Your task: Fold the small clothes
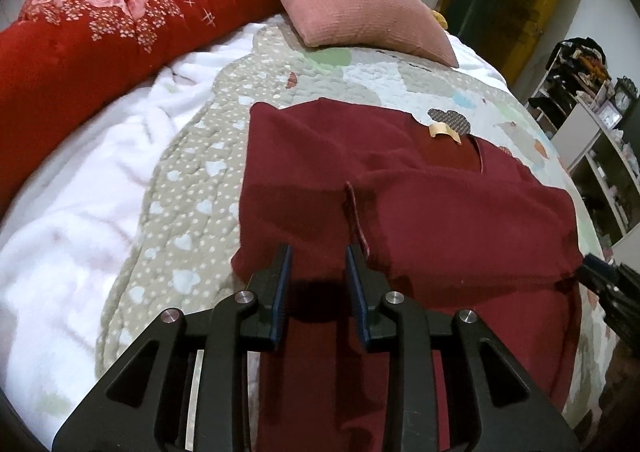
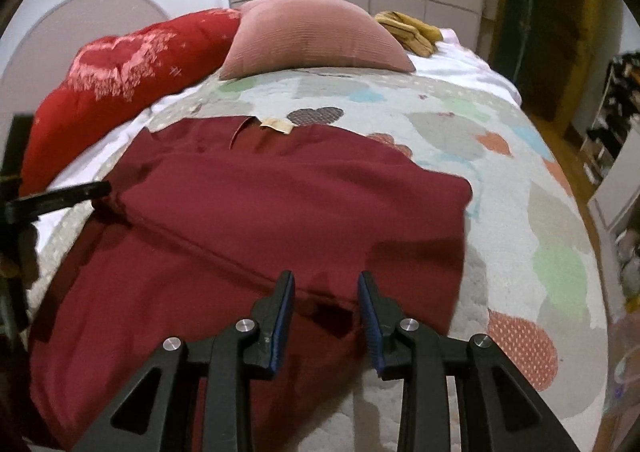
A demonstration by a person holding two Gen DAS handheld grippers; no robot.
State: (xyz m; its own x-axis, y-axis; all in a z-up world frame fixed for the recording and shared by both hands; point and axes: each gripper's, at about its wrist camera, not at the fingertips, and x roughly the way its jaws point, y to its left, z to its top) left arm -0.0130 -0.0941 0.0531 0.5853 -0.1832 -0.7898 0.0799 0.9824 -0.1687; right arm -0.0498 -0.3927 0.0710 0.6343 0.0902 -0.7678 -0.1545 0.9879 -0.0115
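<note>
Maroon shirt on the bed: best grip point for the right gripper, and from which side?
Probably the near right corner of the maroon shirt, approached from the shirt's right side, low over the quilt. That folded edge lies flat and free there, and the right gripper, open, hovers just beside it.

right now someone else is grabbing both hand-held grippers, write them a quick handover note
Left hand-held gripper: jaws apart, nothing between the pads, hovering over the near left part of the maroon garment.
Right hand-held gripper: jaws apart, empty, over the garment's near right part.
Garment: lies on the patterned quilt, neck label at the far end toward the pink pillow. Both side parts look folded in over the middle; one folded edge runs along the centre.
Done: side folds, apparently.
Left: probably the lengthwise fold, near end up toward the label, then smoothing.
</note>
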